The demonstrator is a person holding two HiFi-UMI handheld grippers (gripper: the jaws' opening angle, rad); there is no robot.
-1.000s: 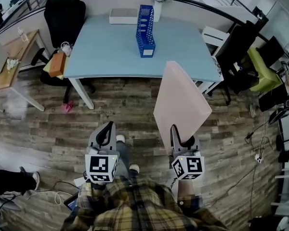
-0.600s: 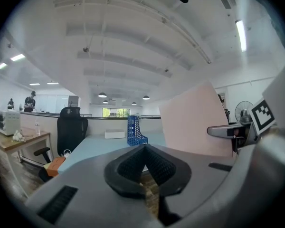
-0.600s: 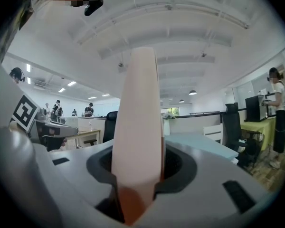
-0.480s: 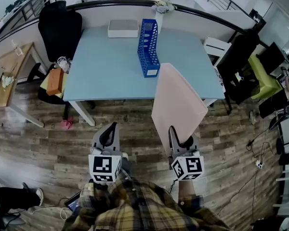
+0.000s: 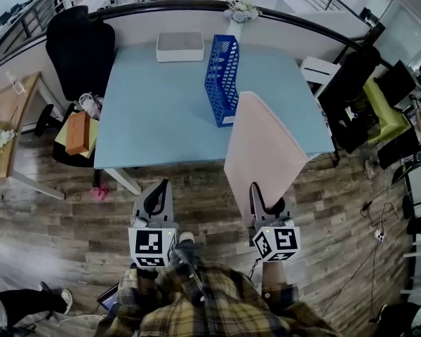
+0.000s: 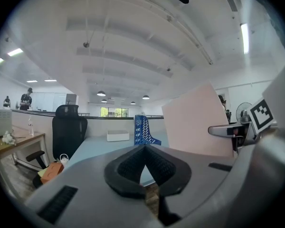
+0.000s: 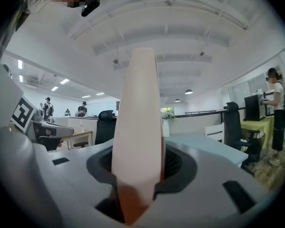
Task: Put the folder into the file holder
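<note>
My right gripper (image 5: 266, 203) is shut on the lower edge of a pale pink folder (image 5: 263, 149), which stands upright and leans over the near right corner of the light blue table (image 5: 154, 118). In the right gripper view the folder (image 7: 135, 118) rises edge-on from between the pads of the right gripper (image 7: 137, 163). A blue file holder (image 5: 223, 79) stands upright mid-table, beyond and left of the folder. My left gripper (image 5: 154, 201) hovers over the floor before the table, shut and holding nothing; its pads meet at the tips of the left gripper (image 6: 144, 148). The holder (image 6: 143, 130) shows ahead.
A white box (image 5: 180, 46) lies at the table's far edge, and a flower vase (image 5: 242, 11) stands behind the holder. A black office chair (image 5: 81, 48) and an orange bag (image 5: 77, 132) sit left of the table. White furniture (image 5: 319, 69) and a green chair (image 5: 382, 104) crowd the right.
Both grippers and the folder have advanced toward the table; the table and file holder now sit nearer and lower in the head view. The grip on the folder is unchanged.
</note>
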